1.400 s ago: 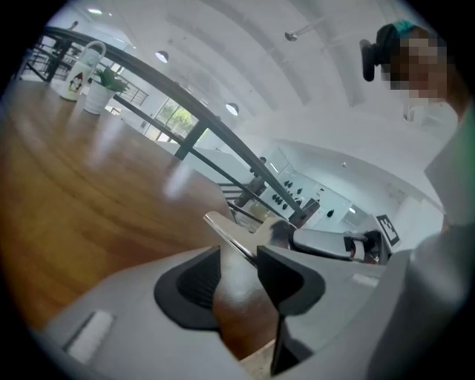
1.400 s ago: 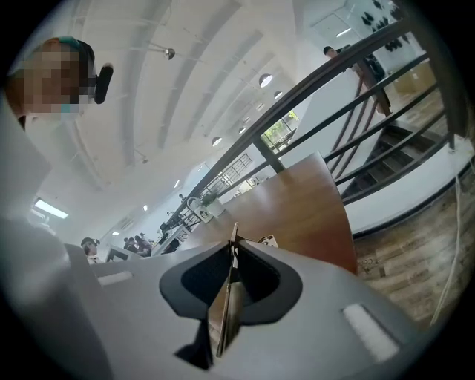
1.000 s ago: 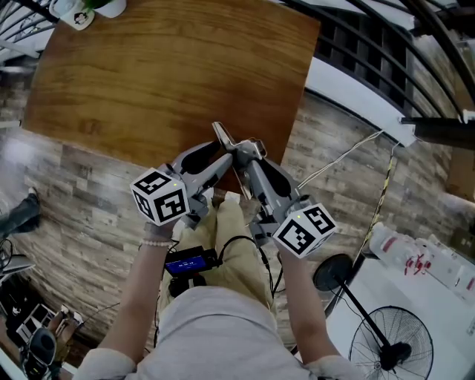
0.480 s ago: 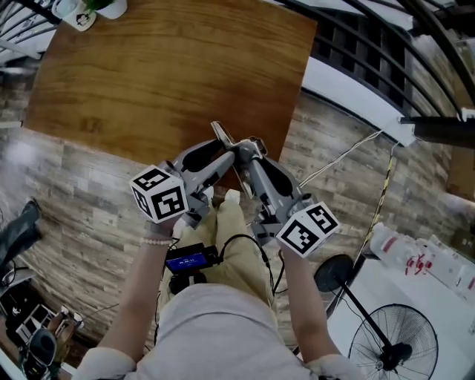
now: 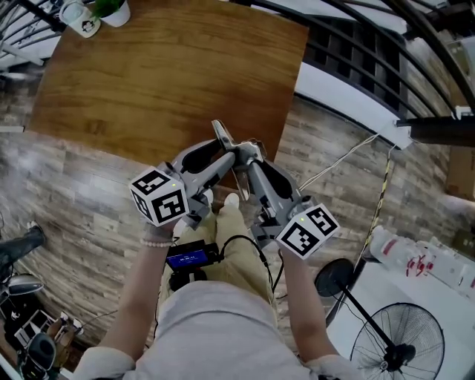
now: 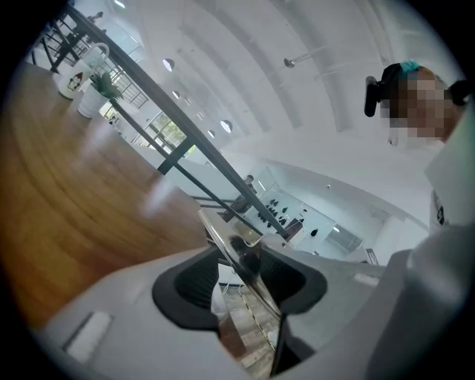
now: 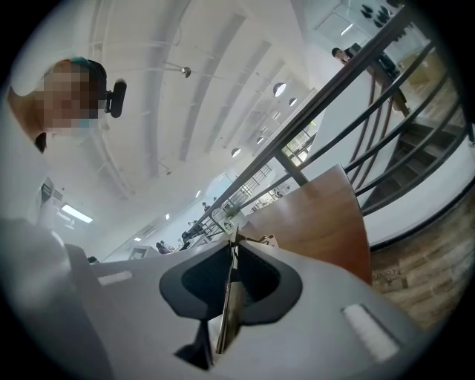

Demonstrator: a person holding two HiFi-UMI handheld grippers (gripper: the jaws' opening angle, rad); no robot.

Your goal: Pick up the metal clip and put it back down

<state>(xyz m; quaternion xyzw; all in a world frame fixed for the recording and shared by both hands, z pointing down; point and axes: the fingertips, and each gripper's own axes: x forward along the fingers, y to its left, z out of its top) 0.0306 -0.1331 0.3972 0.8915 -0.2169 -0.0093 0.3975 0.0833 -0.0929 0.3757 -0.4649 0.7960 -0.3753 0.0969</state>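
The metal clip (image 5: 223, 137) is a shiny narrow strip held in the air over the near edge of the wooden table (image 5: 148, 74). My left gripper (image 5: 230, 154) is shut on it from the left, and my right gripper (image 5: 245, 153) is shut on it from the right, fingertips almost meeting. In the left gripper view the clip (image 6: 241, 252) lies slanted between the dark pads of the left gripper (image 6: 241, 276). The right gripper view shows the clip (image 7: 228, 300) edge-on, pinched in the right gripper (image 7: 231, 278).
A white mug (image 5: 80, 18) and a potted plant (image 5: 111, 7) stand at the table's far left corner. A black railing (image 5: 356, 44) runs at the right. A floor fan (image 5: 393, 341) stands at the bottom right. Wood-look floor lies below.
Both grippers have risen a little together, with the clip still pinched between them. The view of the table has shifted slightly.
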